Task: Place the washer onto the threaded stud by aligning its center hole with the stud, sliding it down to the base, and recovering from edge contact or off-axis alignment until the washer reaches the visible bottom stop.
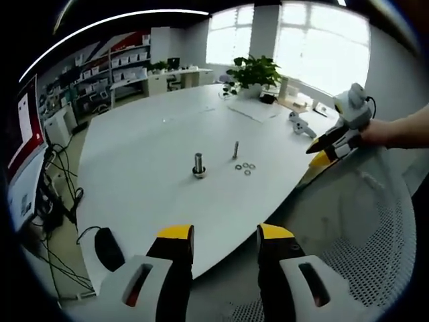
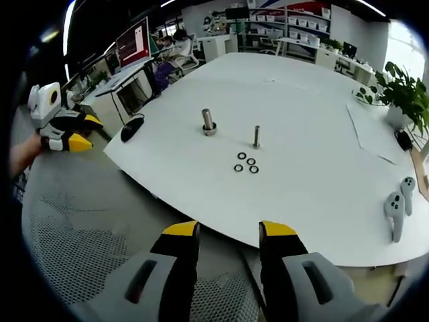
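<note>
Two upright studs stand on the white table (image 1: 147, 154): a thick one (image 1: 198, 164) (image 2: 208, 121) with a wide base, and a thin one (image 1: 236, 149) (image 2: 256, 136). Several loose washers (image 1: 244, 167) (image 2: 246, 164) lie flat beside the thin stud. My left gripper (image 1: 224, 235) is open with nothing between its yellow-tipped jaws, held off the table's near edge; it also appears in the right gripper view as the left gripper (image 2: 74, 137), held by a hand. My right gripper (image 2: 228, 231) is open and holds nothing; it appears in the left gripper view as the right gripper (image 1: 322, 151).
A mesh chair back (image 1: 375, 221) (image 2: 74, 228) lies below both grippers. A black mouse (image 1: 107, 248) (image 2: 132, 126) sits at the table's edge. Two white controllers (image 2: 397, 204) and a potted plant (image 1: 253, 70) stand at the table's far side. Monitors and shelves line the room.
</note>
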A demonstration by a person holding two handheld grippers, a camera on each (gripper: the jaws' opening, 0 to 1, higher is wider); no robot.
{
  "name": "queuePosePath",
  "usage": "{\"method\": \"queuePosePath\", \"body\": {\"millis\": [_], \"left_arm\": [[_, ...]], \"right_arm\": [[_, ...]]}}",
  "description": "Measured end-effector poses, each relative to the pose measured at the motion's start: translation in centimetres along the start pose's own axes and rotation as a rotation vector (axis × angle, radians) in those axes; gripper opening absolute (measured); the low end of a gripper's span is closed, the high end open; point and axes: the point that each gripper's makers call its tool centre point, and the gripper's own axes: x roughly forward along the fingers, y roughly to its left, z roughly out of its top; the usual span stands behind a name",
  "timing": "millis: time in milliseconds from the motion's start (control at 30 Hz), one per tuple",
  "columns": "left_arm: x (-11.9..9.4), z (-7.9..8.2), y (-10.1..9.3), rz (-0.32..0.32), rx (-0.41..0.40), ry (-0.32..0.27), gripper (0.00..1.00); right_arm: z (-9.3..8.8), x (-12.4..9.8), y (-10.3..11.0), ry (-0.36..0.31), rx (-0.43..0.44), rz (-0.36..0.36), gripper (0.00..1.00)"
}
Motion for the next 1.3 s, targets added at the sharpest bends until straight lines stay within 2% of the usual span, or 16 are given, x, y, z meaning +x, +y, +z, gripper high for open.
{"method": "queuePosePath", "body": {"millis": [100, 300, 433, 833, 967, 1133, 1300], "left_arm": [[0.0, 0.3, 0.1, -0.005, -0.022, -0.013, 0.35], [0.0, 0.0, 0.9, 0.034, -0.006, -0.017, 0.30], [0.2, 0.0, 0.8, 0.020, -0.033, -0.019, 0.32], [0.0, 0.1, 0.6, 0.020, -0.009, -0.038, 0.31], [0.1, -0.1, 0.6, 0.021, -0.005, -0.026, 0.31], [0.2, -0.1, 0.9, 0.027, -0.035, -0.023, 0.32], [0.1, -0.1, 0.9, 0.027, -0.032, -0.025, 0.32]], "right_arm": [[0.0, 0.0, 0.0, 0.002, -0.002, 0.001, 0.38], [0.0, 0.0, 0.2, 0.000, -0.007, 0.000, 0.38], [0.0, 0.0, 0.1, -0.002, 0.000, 0.000, 0.38], [0.1, 0.0, 0.5, -0.004, -0.014, 0.013, 0.38], [0.1, 0.1, 0.6, -0.002, -0.016, 0.018, 0.38], [0.0, 0.1, 0.6, 0.009, -0.019, 0.020, 0.39], [0.2, 0.1, 0.8, 0.005, -0.023, 0.026, 0.41]]}}
